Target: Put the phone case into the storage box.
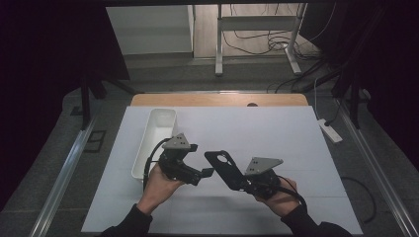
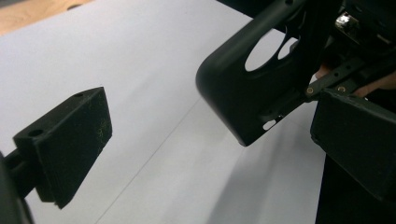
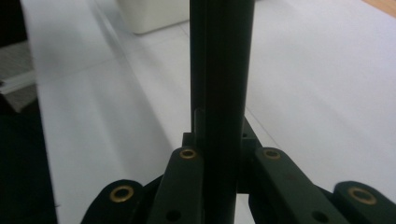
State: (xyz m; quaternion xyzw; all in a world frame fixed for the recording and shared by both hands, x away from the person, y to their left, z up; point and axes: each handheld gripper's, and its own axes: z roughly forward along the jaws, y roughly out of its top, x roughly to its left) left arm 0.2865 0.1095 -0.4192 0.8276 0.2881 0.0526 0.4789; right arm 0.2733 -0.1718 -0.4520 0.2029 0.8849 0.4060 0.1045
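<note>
Right gripper view: phone case (image 3: pixel 219 93) edge-on, top cut off, clamped by right gripper (image 3: pixel 219 163); left gripper (image 2: pixel 205 140) fingers (image 2: pixel 70 140) spread, empty.

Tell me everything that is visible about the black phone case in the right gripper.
The black phone case is a thin shell that looks like matte plastic, with rounded corners and round camera cut-outs near its free end. The right gripper is shut on its lower end and holds it above the white table cover, slanting up toward the left gripper. That gripper's jaws are open, and nothing lies between them; one pad stands apart from the case. In the right gripper view it appears edge-on.
</note>
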